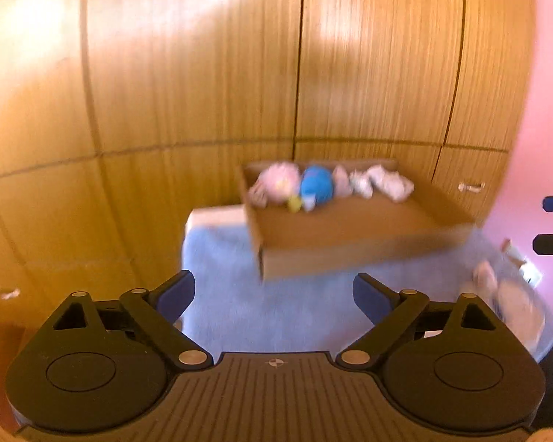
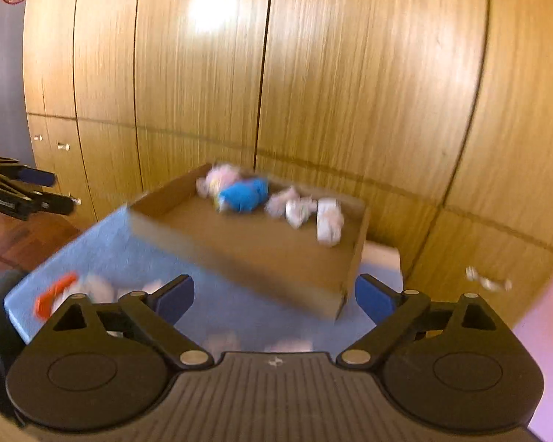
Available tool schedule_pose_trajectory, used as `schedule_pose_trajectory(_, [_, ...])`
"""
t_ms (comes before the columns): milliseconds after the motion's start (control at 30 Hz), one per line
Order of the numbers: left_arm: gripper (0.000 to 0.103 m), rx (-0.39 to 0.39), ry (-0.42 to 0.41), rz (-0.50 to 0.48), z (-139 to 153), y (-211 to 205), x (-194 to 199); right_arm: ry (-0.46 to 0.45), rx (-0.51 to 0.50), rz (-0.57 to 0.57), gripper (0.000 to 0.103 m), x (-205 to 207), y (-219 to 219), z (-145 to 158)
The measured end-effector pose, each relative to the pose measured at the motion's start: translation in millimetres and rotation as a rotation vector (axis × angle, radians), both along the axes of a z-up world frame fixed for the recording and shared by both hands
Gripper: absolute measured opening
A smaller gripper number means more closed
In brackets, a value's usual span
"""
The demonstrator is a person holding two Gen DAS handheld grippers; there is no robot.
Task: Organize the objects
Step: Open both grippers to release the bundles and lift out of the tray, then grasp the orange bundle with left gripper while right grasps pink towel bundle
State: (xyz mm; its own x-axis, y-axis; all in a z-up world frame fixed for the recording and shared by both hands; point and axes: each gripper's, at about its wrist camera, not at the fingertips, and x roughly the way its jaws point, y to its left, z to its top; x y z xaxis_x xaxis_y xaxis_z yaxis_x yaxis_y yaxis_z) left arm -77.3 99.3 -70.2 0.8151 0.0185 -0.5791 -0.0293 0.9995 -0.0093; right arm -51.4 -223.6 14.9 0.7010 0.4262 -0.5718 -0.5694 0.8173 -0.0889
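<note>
Sunlit wooden wardrobe doors (image 1: 202,73) behind blue mat (image 1: 276,302).

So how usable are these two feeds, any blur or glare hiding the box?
Left wrist view: the cardboard box and the toys in it are smeared by motion blur, pale glare on the wooden doors. Right wrist view: the same smear, one bright spot on the doors, fisheye bending their seams.

i'm in a home bedroom: tall wood-grain wardrobe doors (image 1: 202,73) with small handles (image 1: 471,186), a blue-covered surface (image 1: 276,305), and plush toys (image 2: 243,193) in a cardboard box (image 2: 272,254).
</note>
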Motion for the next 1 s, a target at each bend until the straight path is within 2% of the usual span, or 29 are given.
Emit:
schedule_pose_trajectory(33, [0.095, -0.003, 0.003, 0.001, -5.8, 0.0, -10.7, 0.016, -0.003, -0.010, 0.094, -8.8, -3.0, -4.6])
schedule_pose_trajectory(67, [0.095, -0.013, 0.016, -0.037, -10.8, -1.2, -19.8, 0.030, -0.007, -0.017, 0.094, -15.8, -3.8, -11.6])
schedule_pose_trajectory(167, [0.095, -0.015, 0.020, -0.045, -23.7, -10.3, -37.7, 0.068, -0.002, -0.036, 0.094, -25.5, -2.2, -28.1])
schedule_pose_trajectory(267, [0.095, -0.038, 0.039, -0.079, -34.6, -21.9, -37.1, 0.084, 0.019, -0.050, 0.094, -26.7, 0.4, -35.9])
schedule_pose_trajectory(467, [0.096, 0.021, 0.071, -0.122, -57.9, -35.8, -33.5, 0.135, 0.064, -0.089, 0.094, -16.0, -3.2, -51.1])
schedule_pose_trajectory(767, [0.098, 0.026, 0.080, -0.134, -73.0, -34.4, -32.5, 0.155, 0.074, -0.125, 0.091, -19.6, -5.9, -68.1])
schedule_pose_trajectory(867, [0.098, 0.021, 0.069, -0.154, -73.9, -33.4, -33.1, 0.168, 0.089, -0.122, 0.084, -17.2, -9.4, -69.8])
schedule_pose_trajectory(1000, [0.093, -0.044, 0.054, -0.200, -78.5, -26.1, -34.9, 0.194, 0.120, -0.099, 0.070, -15.8, -15.7, -70.2])
